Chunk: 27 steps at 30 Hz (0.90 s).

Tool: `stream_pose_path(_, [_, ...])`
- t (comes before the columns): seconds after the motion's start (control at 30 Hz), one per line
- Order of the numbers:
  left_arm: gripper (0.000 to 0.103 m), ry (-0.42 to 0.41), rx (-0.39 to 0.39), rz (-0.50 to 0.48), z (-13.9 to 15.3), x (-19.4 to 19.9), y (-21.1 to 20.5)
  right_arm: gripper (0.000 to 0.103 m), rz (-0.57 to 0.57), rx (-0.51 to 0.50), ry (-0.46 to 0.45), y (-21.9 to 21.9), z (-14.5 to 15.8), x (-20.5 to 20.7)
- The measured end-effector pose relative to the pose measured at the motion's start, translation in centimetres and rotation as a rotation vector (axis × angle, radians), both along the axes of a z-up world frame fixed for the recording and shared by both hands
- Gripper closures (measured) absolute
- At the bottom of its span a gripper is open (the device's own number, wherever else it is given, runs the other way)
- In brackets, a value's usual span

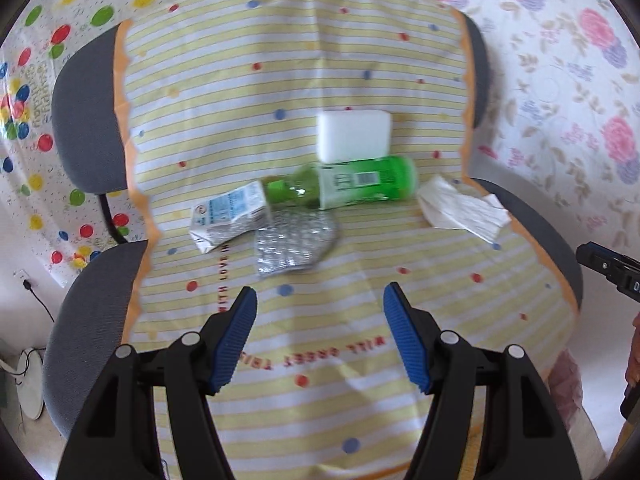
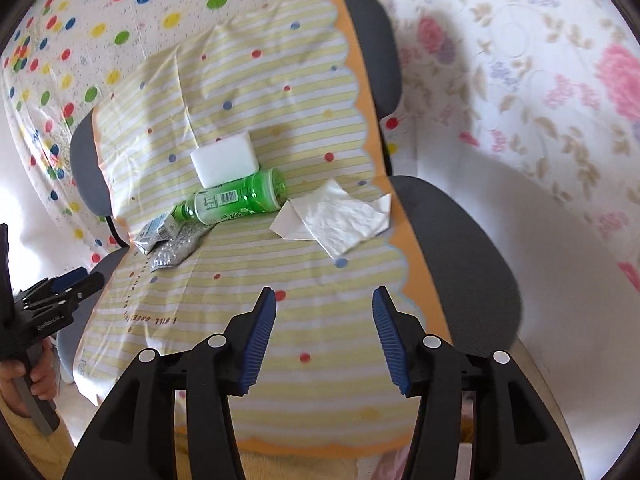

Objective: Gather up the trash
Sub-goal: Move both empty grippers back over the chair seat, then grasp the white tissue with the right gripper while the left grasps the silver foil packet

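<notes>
Striped cloth (image 1: 328, 60) bearing green bottle (image 1: 352, 184), crushed carton (image 1: 228, 216), left gripper (image 1: 320, 320), right gripper (image 2: 324, 324) fingers spread, empty

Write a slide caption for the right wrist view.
Open right gripper faces a green bottle and crumpled tissue.

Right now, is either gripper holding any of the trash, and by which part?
Nothing is held. The left gripper and right gripper both stand open over the striped cloth, short of the green bottle.

I see a home-like room: a grey office chair (image 1: 86, 116) draped with striped cloth (image 1: 280, 80), patterned sheets (image 1: 560, 80) hung behind, wall socket (image 1: 22, 278) at left.
</notes>
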<state>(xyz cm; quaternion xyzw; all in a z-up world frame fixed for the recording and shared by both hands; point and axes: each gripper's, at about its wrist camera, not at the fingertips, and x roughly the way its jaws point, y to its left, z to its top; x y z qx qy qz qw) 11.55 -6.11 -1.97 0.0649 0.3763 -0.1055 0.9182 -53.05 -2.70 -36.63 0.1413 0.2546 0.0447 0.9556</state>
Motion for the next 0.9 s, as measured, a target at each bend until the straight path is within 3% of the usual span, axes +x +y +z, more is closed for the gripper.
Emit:
stream_pose_path(0.07, [0.039,0.011,-0.002,0.016,-0.4,1.1,0.5,0.038,-0.001,-0.025,0.024,0.4,0.0,2.8])
stream_pose_path(0.33, [0.039,0.044,0.008,0.034,-2.6,5.7,1.1,0.038,0.022,-0.096,0.14,1.1,-1.3,14.5])
stream_pose_path(0.53, [0.039,0.082,0.008,0.042,-4.5,8.1,1.4,0.041,-0.018,-0.165,0.241,0.4,-3.6,19.4])
stream_pose_path(0.6, [0.039,0.084,0.01,0.037,-4.8,8.2,1.3,0.049,-0.024,-0.231,0.229,1.2,-3.8,18.8])
stream_pose_path(0.67, [0.039,0.084,0.007,0.035,-5.0,8.1,1.4,0.072,0.004,-0.255,0.216,2.0,-4.1,17.3])
stream_pose_path(0.7, [0.039,0.086,0.005,0.035,-5.0,8.1,1.4,0.076,0.008,-0.27,0.21,2.4,-4.2,16.3])
stream_pose_path(0.73, [0.039,0.087,0.0,0.034,-5.0,8.1,1.3,0.096,0.026,-0.276,0.21,2.7,-4.3,15.5])
stream_pose_path(0.83, [0.039,0.092,-0.012,0.028,-5.0,7.8,1.2,0.101,0.058,-0.264,0.206,3.0,-4.6,13.6])
stream_pose_path(0.9, [0.039,0.088,-0.014,0.018,-4.9,7.4,1.1,0.101,0.076,-0.202,0.181,2.6,-4.2,11.8])
